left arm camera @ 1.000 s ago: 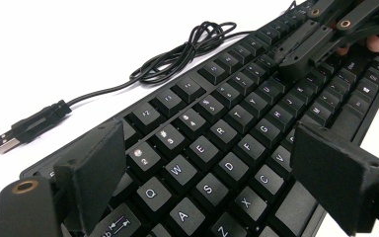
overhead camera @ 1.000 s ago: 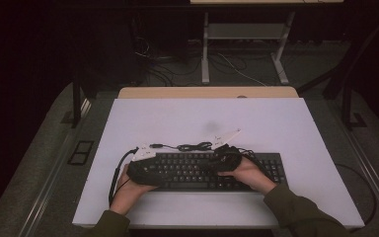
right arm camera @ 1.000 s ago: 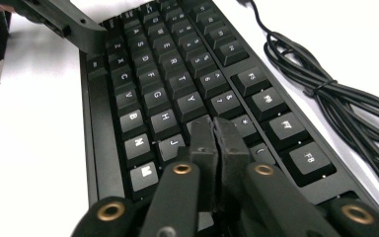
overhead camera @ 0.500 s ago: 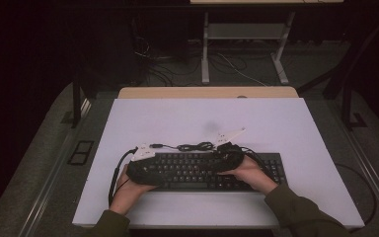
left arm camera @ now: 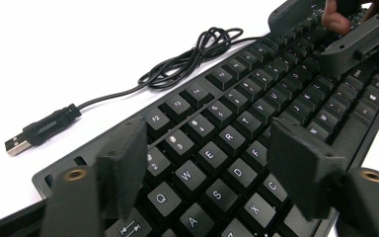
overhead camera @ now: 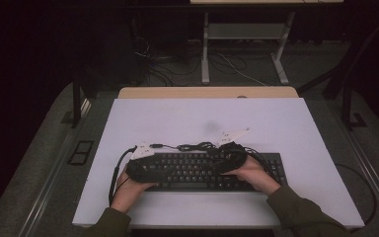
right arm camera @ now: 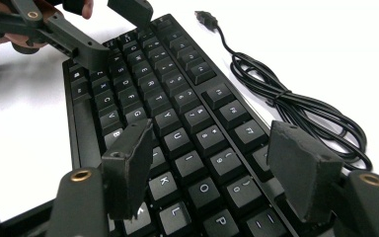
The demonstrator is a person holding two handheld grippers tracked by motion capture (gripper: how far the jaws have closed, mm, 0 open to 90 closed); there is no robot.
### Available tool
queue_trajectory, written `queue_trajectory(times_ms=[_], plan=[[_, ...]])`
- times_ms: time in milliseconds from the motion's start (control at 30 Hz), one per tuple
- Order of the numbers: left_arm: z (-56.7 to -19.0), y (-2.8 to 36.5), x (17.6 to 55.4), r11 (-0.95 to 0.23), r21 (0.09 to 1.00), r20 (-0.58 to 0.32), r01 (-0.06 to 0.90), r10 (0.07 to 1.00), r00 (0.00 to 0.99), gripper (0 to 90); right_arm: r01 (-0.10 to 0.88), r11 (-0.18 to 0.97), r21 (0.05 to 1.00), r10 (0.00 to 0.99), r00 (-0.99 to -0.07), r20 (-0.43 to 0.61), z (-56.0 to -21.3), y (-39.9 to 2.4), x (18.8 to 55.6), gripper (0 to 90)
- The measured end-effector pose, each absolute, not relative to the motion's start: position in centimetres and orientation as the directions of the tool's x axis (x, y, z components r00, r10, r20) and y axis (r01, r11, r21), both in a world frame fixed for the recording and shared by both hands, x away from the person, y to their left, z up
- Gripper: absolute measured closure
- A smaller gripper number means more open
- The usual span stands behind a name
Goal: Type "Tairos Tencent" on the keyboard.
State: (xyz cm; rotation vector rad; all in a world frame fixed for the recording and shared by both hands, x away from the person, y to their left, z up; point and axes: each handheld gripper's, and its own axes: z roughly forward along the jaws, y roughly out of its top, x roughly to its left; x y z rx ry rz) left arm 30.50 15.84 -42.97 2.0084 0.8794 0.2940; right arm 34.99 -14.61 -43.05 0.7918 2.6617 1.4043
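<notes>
Lower middle of the high view: flat black plastic keyboard [overhead camera: 202, 170] lying on the white bench [overhead camera: 286, 123].
Left claw [left arm camera: 212, 163]: jaws just narrowed, apart above the letter keys, gripping nothing.
Right claw [right arm camera: 212, 163]: jaws just spread, apart, empty.
Meaning: probably key-pressing, not lifting.

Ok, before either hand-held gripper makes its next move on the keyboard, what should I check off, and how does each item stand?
1. Keyboard flat on the table: ok.
2. Left hand-held gripper jaws apart over the Q-W-E keys, nothing gripped; they have just been closing: ok.
3. Right hand-held gripper jaws apart over the U-I-O keys, nothing gripped; they have just been opening: ok.
4. Cable bundled beside the keyboard, outside both jaws: ok.
5. USB plug loose on the table, unplugged: ok.
6. Jaws touching any keys: cannot tell.
</notes>
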Motion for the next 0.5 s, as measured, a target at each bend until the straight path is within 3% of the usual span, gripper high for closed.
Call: queue_trajectory(times_ms=[500], plan=[[-42.8,15.3,31.0,-0.355,0.81,-0.139,0.467,0.657,0.741,69.5,0.432,0.441,0.787,0.48,-0.854,0.2,-42.9,-15.8,34.8,30.6]])
